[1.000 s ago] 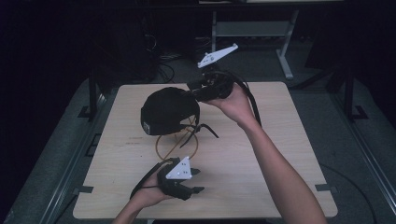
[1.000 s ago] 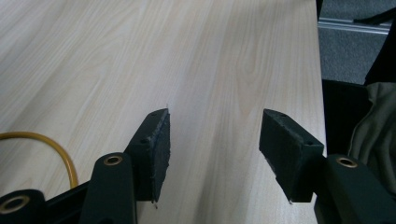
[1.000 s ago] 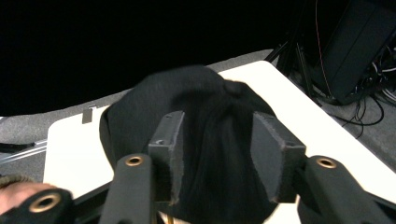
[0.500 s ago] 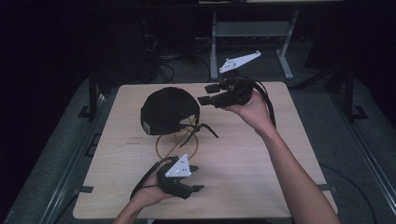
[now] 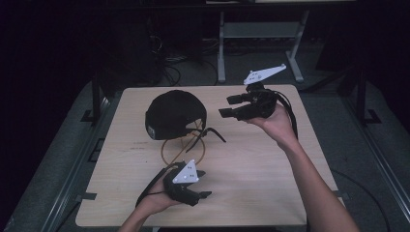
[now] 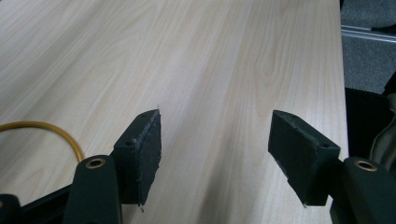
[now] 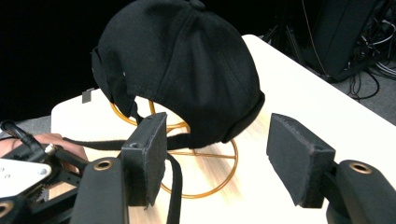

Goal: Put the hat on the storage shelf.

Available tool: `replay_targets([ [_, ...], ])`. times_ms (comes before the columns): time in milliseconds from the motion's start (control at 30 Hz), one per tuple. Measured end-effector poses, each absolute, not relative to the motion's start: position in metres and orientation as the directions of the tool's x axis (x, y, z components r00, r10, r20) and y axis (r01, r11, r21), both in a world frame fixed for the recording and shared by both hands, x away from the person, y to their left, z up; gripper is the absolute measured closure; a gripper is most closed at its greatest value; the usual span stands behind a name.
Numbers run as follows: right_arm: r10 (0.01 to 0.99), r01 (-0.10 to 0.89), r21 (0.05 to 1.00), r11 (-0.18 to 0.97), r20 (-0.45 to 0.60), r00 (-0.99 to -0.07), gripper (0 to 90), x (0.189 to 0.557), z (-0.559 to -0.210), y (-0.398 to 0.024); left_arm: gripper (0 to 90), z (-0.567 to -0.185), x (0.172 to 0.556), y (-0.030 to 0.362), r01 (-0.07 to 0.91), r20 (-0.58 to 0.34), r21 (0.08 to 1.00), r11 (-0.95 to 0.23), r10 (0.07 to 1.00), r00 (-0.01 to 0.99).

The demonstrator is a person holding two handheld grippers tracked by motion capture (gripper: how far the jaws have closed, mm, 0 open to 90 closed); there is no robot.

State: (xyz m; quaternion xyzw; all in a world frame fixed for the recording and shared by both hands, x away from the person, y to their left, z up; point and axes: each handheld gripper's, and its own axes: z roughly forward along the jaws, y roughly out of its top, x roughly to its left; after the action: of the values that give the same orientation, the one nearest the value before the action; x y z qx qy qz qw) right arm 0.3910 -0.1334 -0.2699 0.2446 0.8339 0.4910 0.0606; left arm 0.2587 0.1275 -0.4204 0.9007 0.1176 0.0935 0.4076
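A black cap [image 5: 174, 114] [image 7: 187, 70] sits on a gold wire stand [image 5: 181, 147] [image 7: 205, 172] at the table's middle left, its black strap [image 5: 212, 133] trailing toward the right. My right gripper [image 5: 233, 106] [image 7: 215, 158] hovers to the right of the cap, apart from it, pointing at it; its jaws have just been opening and nothing is between them. My left gripper [image 5: 203, 186] [image 6: 215, 163] rests near the front edge, its jaws also just opened wider, with bare tabletop between them. A bit of the gold wire [image 6: 51, 133] curves at the left of the left gripper view.
The light wooden table [image 5: 270, 169] has bare room at its right and front. Dark floor, cables and a grey metal frame [image 5: 261, 34] lie behind it. The other hand with its gripper [image 7: 28, 163] appears low left in the right gripper view.
The right gripper has drawn away from the cap, moving rightward and slightly down, jaws wider apart. The left gripper has stayed near the front edge.
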Motion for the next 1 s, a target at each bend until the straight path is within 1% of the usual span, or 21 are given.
replay_targets([
  [633,0.503,0.393,0.836,0.382,0.169,-0.848,33.8,0.379,-0.296,-0.168,33.8,-0.422,0.259,0.127,0.136,0.082,0.755,-0.642,0.298,0.951],
  [1000,0.523,0.421,0.833,0.360,0.194,-0.830,29.8,0.372,-0.307,-0.189,32.7,-0.422,0.260,0.127,0.141,0.085,0.752,-0.644,0.306,0.948],
])
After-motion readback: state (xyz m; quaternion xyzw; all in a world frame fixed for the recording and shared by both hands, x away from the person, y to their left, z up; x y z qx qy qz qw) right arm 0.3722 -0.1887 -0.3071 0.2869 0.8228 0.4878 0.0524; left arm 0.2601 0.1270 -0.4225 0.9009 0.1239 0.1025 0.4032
